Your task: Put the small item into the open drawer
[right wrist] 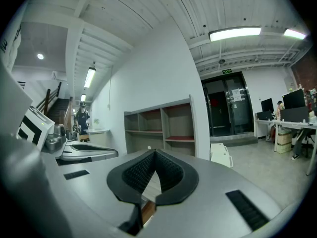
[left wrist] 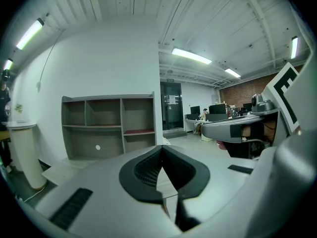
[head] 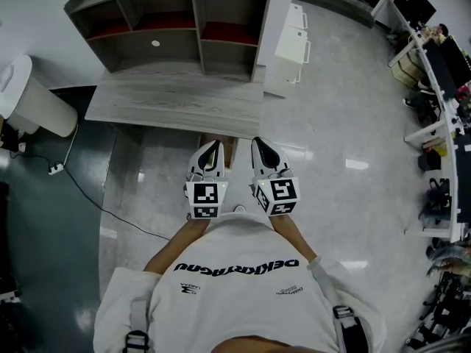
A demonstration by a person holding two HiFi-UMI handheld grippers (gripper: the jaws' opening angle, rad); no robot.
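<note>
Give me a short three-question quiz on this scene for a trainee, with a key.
1. True or false: the left gripper holds a small item.
2. Seen from where the person stands, the white bin is: A) left of the desk; B) on the desk; C) right of the desk.
3. Fill in: the jaws of the right gripper are ____.
Key: 1 false, its jaws are shut with nothing between them; 2 A; 3 shut.
</note>
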